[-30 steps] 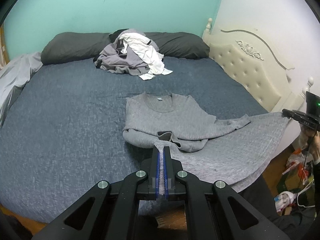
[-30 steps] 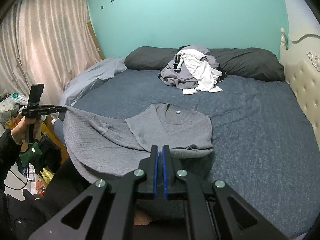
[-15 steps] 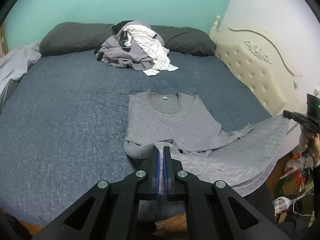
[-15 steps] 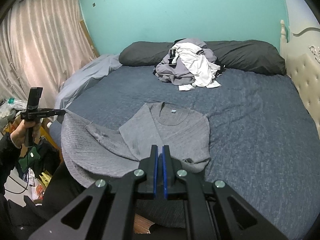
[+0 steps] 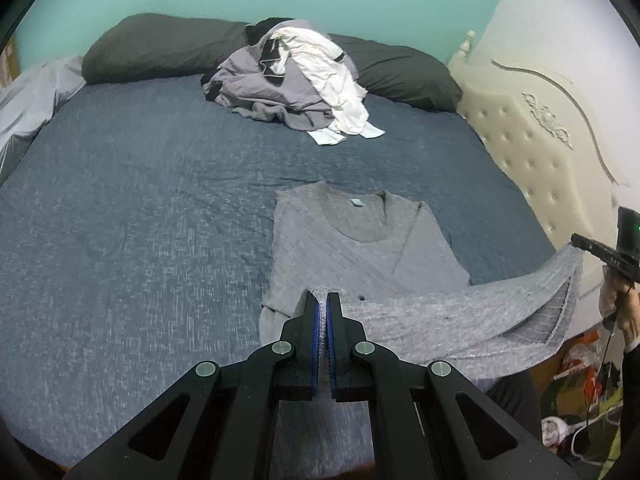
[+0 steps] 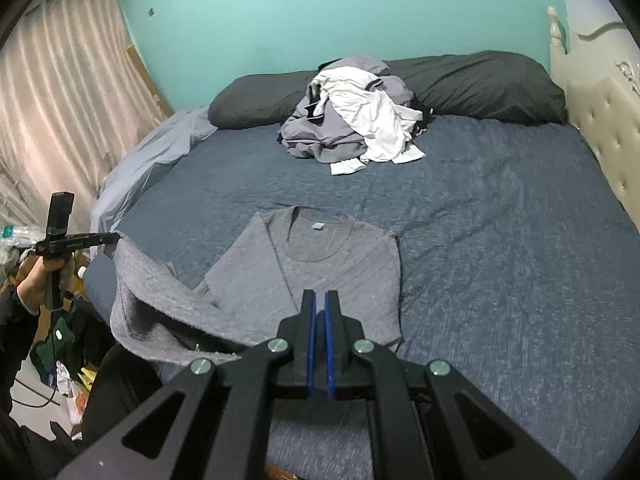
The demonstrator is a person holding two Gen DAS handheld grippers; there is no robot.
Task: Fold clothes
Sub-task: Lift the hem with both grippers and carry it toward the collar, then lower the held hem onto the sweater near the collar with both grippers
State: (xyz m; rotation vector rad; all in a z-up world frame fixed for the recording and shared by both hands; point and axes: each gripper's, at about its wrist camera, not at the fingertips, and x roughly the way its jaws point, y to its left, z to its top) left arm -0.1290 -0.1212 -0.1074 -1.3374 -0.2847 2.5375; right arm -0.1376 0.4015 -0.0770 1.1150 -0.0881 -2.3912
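Left gripper [image 5: 322,304]: we see it clamped on the grey sweater [image 5: 360,256] hem.
Right gripper [image 6: 319,304]: closed; hem corner pinched.
Risk: we judge the hem slips, folding crooked on the bed [image 5: 140,200].

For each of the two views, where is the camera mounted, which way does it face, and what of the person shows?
Left wrist: sits on the left gripper, looking down across the bed; the right gripper and its hand show at the right edge.
Right wrist: sits on the right gripper, facing the same way; the left gripper and its hand show at the left edge.
Shared: the grey sweater, clothes pile and dark pillows.
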